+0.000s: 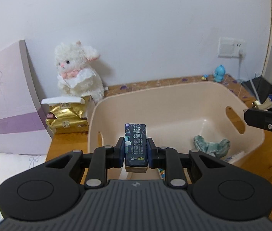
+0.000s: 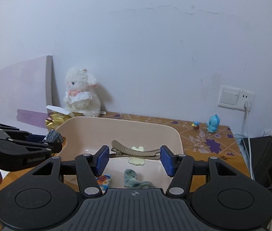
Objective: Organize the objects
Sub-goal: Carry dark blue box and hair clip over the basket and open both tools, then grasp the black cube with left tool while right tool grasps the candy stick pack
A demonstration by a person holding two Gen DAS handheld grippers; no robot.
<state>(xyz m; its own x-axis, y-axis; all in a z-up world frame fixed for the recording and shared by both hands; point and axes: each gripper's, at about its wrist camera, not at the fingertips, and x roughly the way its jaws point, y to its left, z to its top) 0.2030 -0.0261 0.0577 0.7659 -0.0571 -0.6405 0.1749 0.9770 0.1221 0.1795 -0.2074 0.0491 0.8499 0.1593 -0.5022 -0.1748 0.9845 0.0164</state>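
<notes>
The left gripper (image 1: 136,150) pinches a small dark blue printed box (image 1: 135,146) between its blue pads, holding it upright above the near rim of the beige plastic bin (image 1: 184,94). The right gripper (image 2: 135,158) holds a tan duckbill hair clip (image 2: 134,151) lengthwise between its two pads, its jaws wide but closed against the clip's ends, above the same bin. Inside the bin lie a crumpled teal cloth (image 2: 136,181), a pale yellow-green flat piece (image 2: 136,160) and, at the near left corner, a colourful packet (image 2: 103,181). Behind the bin's left side sits a white plush rabbit (image 1: 78,69) over a gold foil packet (image 1: 66,119); to the bin's far right stands a small blue toy figure (image 2: 212,124) on the flowered tabletop (image 2: 203,136).
</notes>
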